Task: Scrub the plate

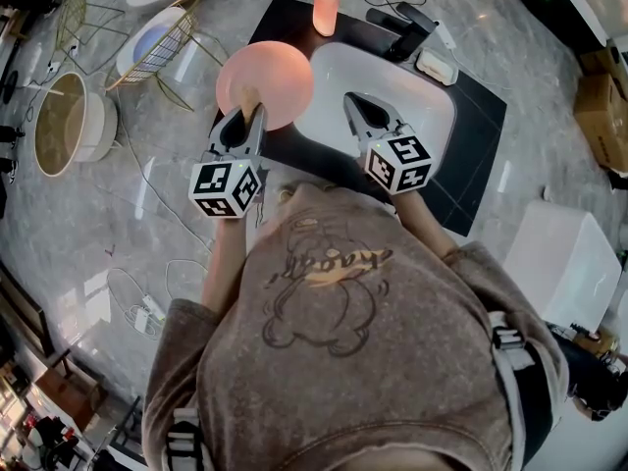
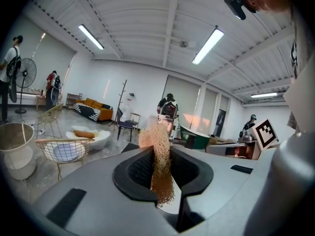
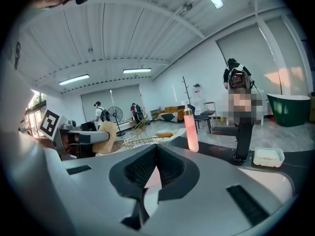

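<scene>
The left claw (image 1: 251,106) pinches a mesh scrubber (image 2: 155,137) over the pink plate (image 1: 280,67) beside the sink (image 1: 422,96), apparently ready to rub, while the right claw (image 1: 351,101), pressed together and seemingly empty, waits.

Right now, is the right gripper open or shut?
Shut: the right gripper has its fingers pressed together, nothing between them, above the sink.

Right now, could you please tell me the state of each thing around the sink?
Left gripper: shut on the round pinkish fibrous scrubbing pad, held edge-on.
Right gripper: fingers shut together.
Tall pink pump bottle: upright behind the white sink.
Black faucet: no water seen running.
</scene>
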The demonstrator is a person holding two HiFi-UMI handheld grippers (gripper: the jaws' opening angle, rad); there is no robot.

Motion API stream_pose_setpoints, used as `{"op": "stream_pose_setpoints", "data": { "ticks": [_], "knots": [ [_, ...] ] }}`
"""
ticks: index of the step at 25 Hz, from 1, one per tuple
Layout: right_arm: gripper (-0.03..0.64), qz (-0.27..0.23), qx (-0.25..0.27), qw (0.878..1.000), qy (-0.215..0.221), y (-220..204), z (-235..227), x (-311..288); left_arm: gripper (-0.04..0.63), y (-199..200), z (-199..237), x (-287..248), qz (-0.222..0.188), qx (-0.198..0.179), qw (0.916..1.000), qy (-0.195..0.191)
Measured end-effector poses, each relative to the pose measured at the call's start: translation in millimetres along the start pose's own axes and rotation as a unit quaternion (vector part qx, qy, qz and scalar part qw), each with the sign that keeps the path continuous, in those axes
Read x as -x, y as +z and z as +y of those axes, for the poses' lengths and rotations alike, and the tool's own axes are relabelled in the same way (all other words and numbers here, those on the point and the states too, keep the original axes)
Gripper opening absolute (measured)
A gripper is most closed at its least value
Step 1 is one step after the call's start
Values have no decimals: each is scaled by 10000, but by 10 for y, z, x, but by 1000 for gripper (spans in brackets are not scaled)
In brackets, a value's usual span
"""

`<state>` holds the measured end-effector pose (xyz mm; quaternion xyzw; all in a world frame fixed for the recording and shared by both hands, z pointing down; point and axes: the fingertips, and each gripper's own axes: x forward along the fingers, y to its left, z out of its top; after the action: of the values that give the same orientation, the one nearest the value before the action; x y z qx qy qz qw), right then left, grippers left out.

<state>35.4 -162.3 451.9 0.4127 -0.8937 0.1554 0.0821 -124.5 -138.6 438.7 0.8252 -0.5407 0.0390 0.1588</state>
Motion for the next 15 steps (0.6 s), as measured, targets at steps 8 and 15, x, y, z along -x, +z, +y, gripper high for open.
{"op": "stream_pose_setpoints", "data": {
  "ticks": [8,15],
  "knots": [
    [0,-59,49,10000,15,34,-27,73,75,27,15,44,-23,-13,9999,119],
    [0,-20,84,9999,75,14,-42,101,75,14,-1,67,14,70,9999,147]
  ]
}}
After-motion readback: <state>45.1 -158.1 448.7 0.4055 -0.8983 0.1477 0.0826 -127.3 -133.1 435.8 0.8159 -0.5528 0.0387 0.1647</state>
